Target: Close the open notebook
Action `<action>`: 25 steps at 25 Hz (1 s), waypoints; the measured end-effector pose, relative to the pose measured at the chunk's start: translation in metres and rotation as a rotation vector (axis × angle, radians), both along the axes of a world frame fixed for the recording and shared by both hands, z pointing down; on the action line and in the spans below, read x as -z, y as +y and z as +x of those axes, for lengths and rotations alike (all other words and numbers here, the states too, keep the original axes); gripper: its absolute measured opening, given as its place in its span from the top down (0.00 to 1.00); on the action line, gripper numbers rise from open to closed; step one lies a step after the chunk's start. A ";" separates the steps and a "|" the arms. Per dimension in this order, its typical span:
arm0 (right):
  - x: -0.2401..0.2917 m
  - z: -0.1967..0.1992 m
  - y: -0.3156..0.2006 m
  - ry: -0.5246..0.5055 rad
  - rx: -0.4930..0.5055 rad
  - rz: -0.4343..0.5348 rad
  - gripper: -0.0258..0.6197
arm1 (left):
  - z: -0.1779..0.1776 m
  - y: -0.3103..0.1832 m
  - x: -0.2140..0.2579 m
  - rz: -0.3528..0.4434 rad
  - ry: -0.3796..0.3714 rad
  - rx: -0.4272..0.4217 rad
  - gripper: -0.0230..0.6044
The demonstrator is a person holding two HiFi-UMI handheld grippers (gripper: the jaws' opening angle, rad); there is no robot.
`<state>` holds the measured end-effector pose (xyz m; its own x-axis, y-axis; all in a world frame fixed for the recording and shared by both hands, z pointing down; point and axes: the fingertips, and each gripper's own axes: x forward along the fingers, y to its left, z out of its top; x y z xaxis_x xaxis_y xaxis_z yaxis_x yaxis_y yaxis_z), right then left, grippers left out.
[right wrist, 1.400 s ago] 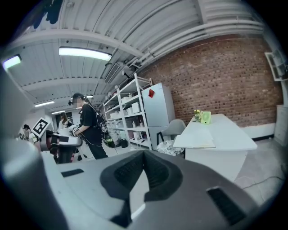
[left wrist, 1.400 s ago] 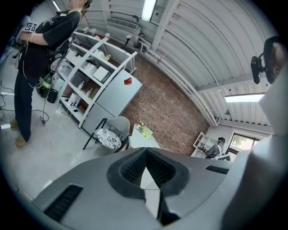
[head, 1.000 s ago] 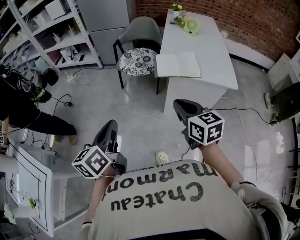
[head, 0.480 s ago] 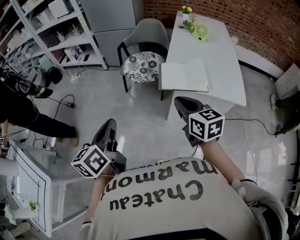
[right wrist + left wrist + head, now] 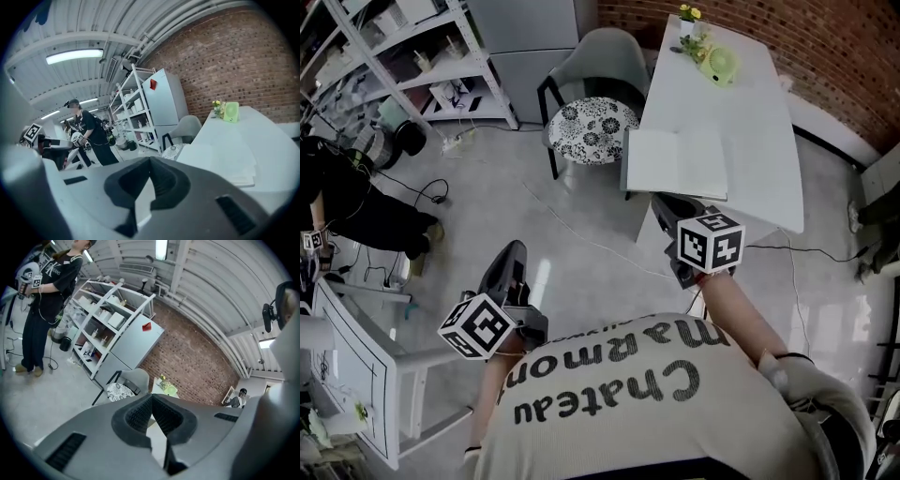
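The notebook (image 5: 677, 164) lies open, 2 white pages showing. My left gripper (image 5: 514, 247) and right gripper (image 5: 662, 200) are both closed, empty.

The notebook (image 5: 677, 164) lies on the table (image 5: 759, 112), chair (image 5: 586, 127) beside it.

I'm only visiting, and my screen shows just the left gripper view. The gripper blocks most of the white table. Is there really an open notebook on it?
Observer: Yes. The head view shows the notebook lying open on the table, at the edge beside the chair.
Visitor: Is the other gripper on it?
Observer: No. The right gripper is at the notebook's near side, apart from it, with its fingers together and nothing between them.
Visitor: And the one I'm looking through?
Observer: The left gripper is over the floor, well away from the table.
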<state>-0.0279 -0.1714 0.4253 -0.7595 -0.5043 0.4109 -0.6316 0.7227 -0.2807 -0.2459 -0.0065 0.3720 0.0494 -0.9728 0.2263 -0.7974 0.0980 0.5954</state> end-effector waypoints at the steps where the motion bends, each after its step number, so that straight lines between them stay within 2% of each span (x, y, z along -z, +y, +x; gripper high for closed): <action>1: -0.005 0.000 -0.005 0.000 -0.004 -0.008 0.96 | -0.003 -0.001 -0.002 -0.005 0.002 0.009 0.96; 10: -0.056 0.006 -0.026 0.089 -0.054 -0.034 0.95 | -0.018 0.010 -0.030 -0.064 0.030 0.072 0.96; 12: -0.062 0.001 -0.027 0.101 -0.041 -0.034 0.89 | -0.021 0.014 -0.033 -0.070 0.033 0.085 0.96; 16: -0.072 -0.011 -0.037 0.139 -0.005 -0.023 0.85 | -0.030 0.023 -0.034 -0.076 0.026 0.132 0.96; 21: -0.089 -0.026 -0.052 0.226 0.044 0.001 0.73 | -0.042 0.035 -0.037 -0.097 0.020 0.179 0.96; 25: -0.098 -0.043 -0.061 0.319 0.102 0.062 0.69 | -0.048 0.045 -0.038 -0.117 0.016 0.200 0.96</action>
